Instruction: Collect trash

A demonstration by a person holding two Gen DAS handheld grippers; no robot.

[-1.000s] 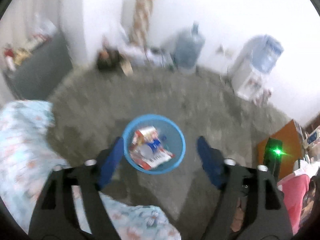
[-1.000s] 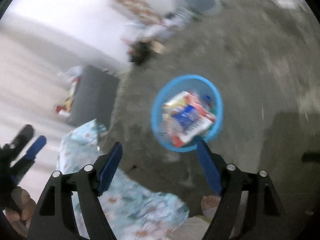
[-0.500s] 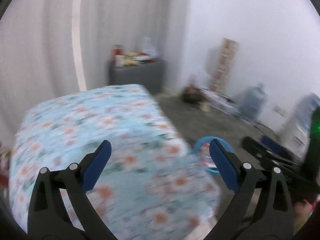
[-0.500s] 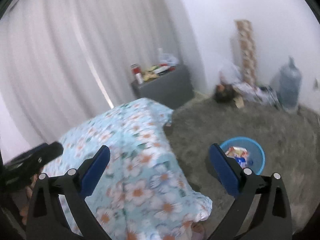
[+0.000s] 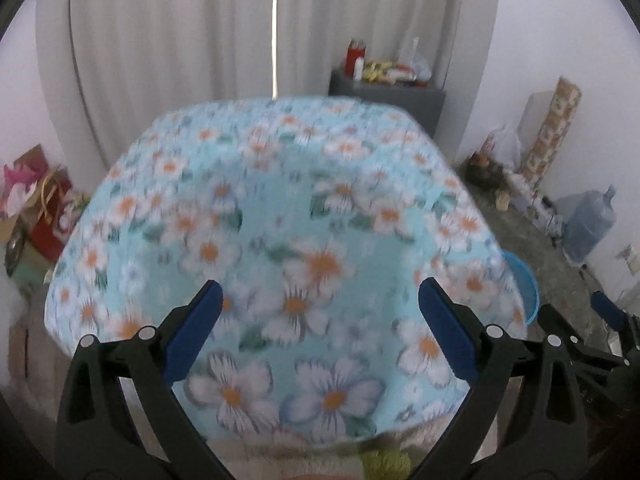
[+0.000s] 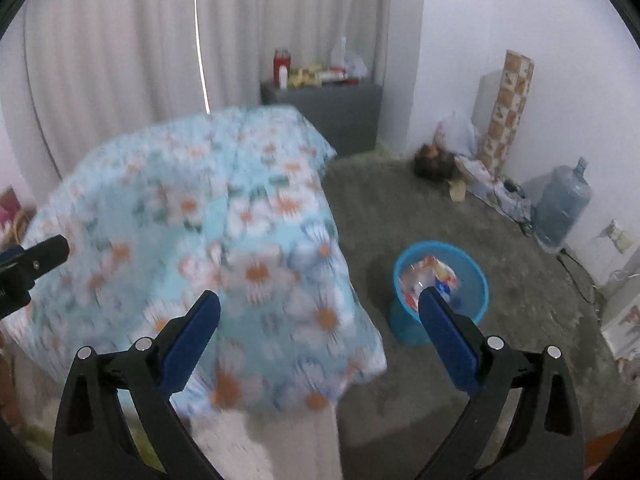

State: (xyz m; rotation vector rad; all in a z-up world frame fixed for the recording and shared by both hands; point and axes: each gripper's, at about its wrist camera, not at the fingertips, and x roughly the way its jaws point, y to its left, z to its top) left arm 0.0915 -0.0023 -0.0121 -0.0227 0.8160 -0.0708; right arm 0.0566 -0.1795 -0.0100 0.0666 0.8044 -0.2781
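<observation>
Left gripper (image 5: pixel 318 298): jaws spread wide, just opened further, nothing between them; it looks down over a table under a blue floral cloth (image 5: pixel 280 216).

Right gripper (image 6: pixel 320 308): jaws likewise wide, just opened further, empty.

Beyond its right finger, a blue basket (image 6: pixel 476 292) stands upright on the grey carpet (image 6: pixel 460 208), mouth facing up, just beside the table's draped corner. Trash wrappers (image 6: pixel 430 274) lie heaped inside it; red, white and blue print, lettering too blurred to read, long axis not discernible.

From the left view only the basket's rim (image 5: pixel 528 284) peeks past the cloth.

Farther: water jug (image 6: pixel 562 204) by the wall, grey cabinet (image 6: pixel 336 110) with bottles, white curtains (image 6: pixel 120 60).
</observation>
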